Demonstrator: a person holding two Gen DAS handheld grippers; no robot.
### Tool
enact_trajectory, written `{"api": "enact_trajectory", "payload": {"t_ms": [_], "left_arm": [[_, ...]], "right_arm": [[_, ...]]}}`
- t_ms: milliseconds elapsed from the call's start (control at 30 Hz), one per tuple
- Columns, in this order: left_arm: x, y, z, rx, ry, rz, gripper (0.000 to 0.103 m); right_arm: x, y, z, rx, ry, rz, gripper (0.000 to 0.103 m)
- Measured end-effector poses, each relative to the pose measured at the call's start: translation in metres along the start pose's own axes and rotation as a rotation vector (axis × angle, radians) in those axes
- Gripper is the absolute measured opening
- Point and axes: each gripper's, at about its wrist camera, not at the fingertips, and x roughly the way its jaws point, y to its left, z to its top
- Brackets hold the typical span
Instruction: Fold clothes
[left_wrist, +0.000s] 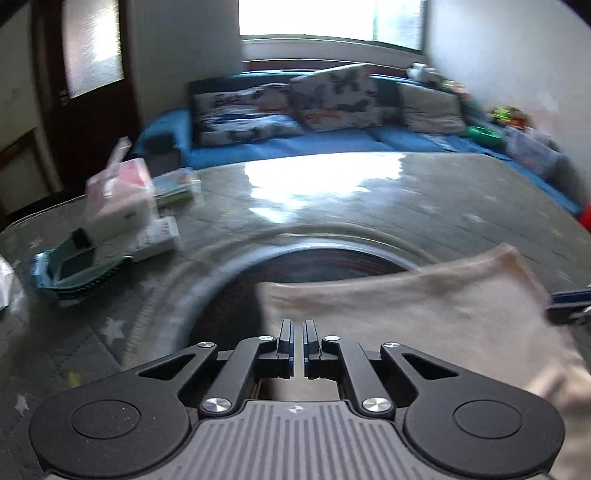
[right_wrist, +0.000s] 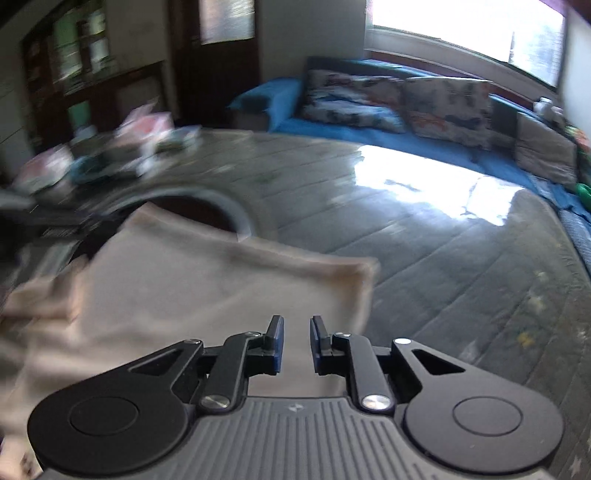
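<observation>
One garment lies on the tabletop (left_wrist: 461, 192): a beige cloth (left_wrist: 424, 306) of soft, matte knit with a stitched hem along its far edge and a squared corner, spread fairly flat and bunched into loose folds at one end. It partly covers a single round dark opening (left_wrist: 317, 266) in the tabletop, ringed by a pale grey band. The tabletop itself wears a grey quilted cover with stitched lines and small pale stars, glossy where the window light strikes it. Two claws are in view, each of black hinged metal links with silver rivets on a ribbed grey body, the inner faces of the fingers lined in blue. The left claw (left_wrist: 298, 334) has its fingers drawn nearly together, only a thin slit between them, right at the near edge of the cloth; whether fabric is pinched there cannot be told. The right claw (right_wrist: 297, 330) stands slightly parted over the cloth (right_wrist: 192, 295) with a clear gap and nothing gripped. At the far left of the tabletop sits a blurred cluster of small packets and boxes (left_wrist: 125, 199), pink, white and teal, too smeared to count. Beyond runs a blue couch (left_wrist: 332, 142) bearing at least four rectangular cushions, two printed with butterflies (left_wrist: 332, 96).
</observation>
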Motion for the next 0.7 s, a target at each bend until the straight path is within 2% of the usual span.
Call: {"api": "enact_trajectory", "payload": {"t_ms": [33, 167, 433, 600, 700], "left_arm": [[-0.004, -0.006, -0.004, 0.014, 0.005, -0.021, 0.006], [-0.011, -0.032, -0.019, 0.064, 0.028, -0.091, 0.007], [-0.007, -0.052, -0.033, 0.083, 0.057, -0.116, 0.007], [-0.007, -0.050, -0.034, 0.072, 0.059, -0.114, 0.008], [-0.007, -0.050, -0.034, 0.075, 0.056, -0.107, 0.010]], "right_arm": [[-0.004, 0.007, -0.005, -0.015, 0.006, 0.012, 0.021], [-0.012, 0.026, -0.023, -0.048, 0.037, 0.036, 0.021], [-0.037, 0.052, -0.051, -0.116, 0.084, 0.061, 0.021], [-0.067, 0.083, -0.059, -0.187, 0.080, 0.183, 0.023], [-0.081, 0.105, -0.064, -0.253, 0.082, 0.253, 0.030]]}}
